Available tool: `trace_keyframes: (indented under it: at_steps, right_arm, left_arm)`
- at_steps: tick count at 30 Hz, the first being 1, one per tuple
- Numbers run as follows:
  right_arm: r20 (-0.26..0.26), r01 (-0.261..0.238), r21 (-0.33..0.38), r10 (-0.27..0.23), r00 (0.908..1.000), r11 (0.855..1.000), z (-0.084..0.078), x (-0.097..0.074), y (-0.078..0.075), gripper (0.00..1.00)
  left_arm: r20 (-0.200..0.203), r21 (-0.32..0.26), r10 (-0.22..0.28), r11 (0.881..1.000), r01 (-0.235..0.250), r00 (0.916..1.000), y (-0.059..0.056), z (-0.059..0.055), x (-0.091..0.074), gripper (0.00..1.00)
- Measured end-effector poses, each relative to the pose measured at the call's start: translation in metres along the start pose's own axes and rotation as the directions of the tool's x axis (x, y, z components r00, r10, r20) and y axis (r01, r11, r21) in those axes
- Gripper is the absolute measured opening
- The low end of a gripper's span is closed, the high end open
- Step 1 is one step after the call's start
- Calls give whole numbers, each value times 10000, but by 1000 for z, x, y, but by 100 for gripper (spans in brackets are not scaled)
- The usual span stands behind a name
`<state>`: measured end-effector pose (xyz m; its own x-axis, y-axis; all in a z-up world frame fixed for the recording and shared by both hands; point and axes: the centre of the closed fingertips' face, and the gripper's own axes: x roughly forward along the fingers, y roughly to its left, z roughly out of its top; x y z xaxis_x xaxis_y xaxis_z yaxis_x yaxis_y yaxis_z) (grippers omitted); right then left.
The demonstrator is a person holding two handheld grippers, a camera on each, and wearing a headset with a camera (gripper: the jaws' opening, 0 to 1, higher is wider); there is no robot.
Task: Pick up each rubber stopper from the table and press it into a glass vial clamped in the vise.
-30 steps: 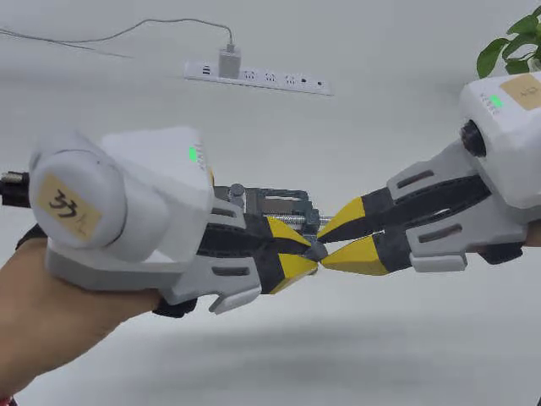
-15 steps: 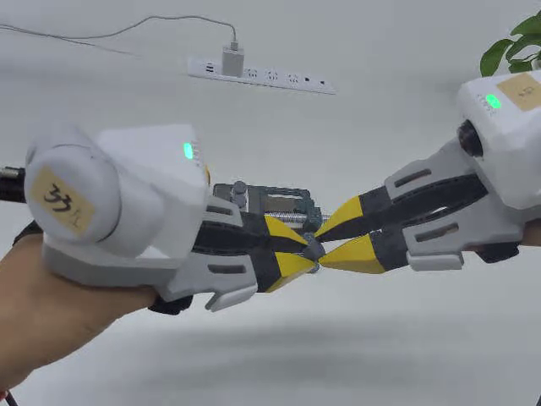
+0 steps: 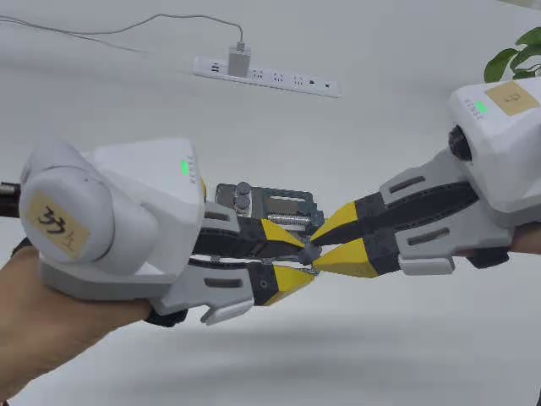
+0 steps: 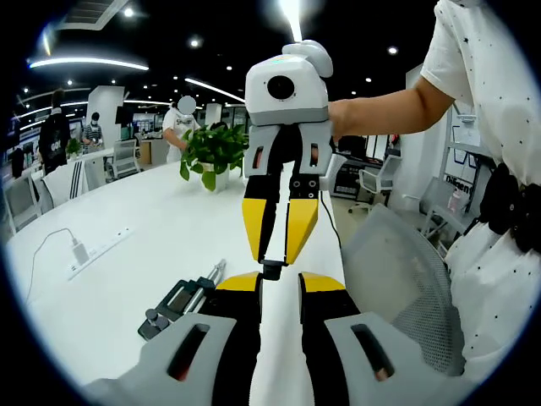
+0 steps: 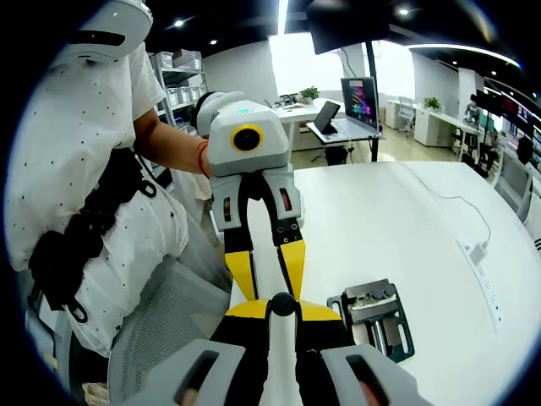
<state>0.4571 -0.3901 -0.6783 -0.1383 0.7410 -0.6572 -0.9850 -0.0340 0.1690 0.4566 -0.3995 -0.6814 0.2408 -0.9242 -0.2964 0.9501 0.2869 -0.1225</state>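
Head view showed the left gripper [image 3: 308,260] and the right gripper [image 3: 316,254] meeting tip to tip above the white table [image 3: 380,347], with a small dark stopper [image 3: 309,252] at the point where they met. The right gripper's yellow-tipped jaws were closed onto the stopper, which sat pinched between their ends, as the right gripper view also showed. The left gripper's jaws stood a little apart, one tip above the stopper and one below it, and in the left gripper view a strip of table showed through the gap between them; they had hold of nothing. The stopper was held up off the table, and in the head view it lay in front of the grey vise [image 3: 270,203], which stood on the table just behind the tips. In the right gripper view the vise sat to the right of the jaws, apart from them. A tan sticker [image 3: 55,222] on the left gripper's round cap carried a handwritten "33" with a further stroke beneath it that I could not read. A second tan label [image 3: 514,96] on the right gripper's housing had writing too small to make out. Farther back a white power strip [image 3: 279,78] lay on the table with a white charger [image 3: 239,61] plugged in; no brand could be read on either. Green leaves of a plant [image 3: 517,57] showed at the upper right.
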Motion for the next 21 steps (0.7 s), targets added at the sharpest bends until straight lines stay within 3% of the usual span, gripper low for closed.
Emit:
trace_keyframes:
  at_steps: [8, 11, 21]
  right_arm:
    - [109, 407, 316, -410, 9991, 9987, 12, 2, -19, 5]
    - [-11, 661, 316, -661, 9978, 9973, 15, 7, -27, 5]
    - [-655, 1455, 466, -1423, 9876, 9883, 21, 32, -60, 5]
  left_arm:
    - [-42, -274, 605, 9978, -606, 9982, 15, -16, -20, 23]
    - [0, -525, 857, 9949, -856, 9963, 22, -23, -29, 27]
    - [380, -448, 1712, 9845, -1695, 9845, 46, -40, -57, 49]
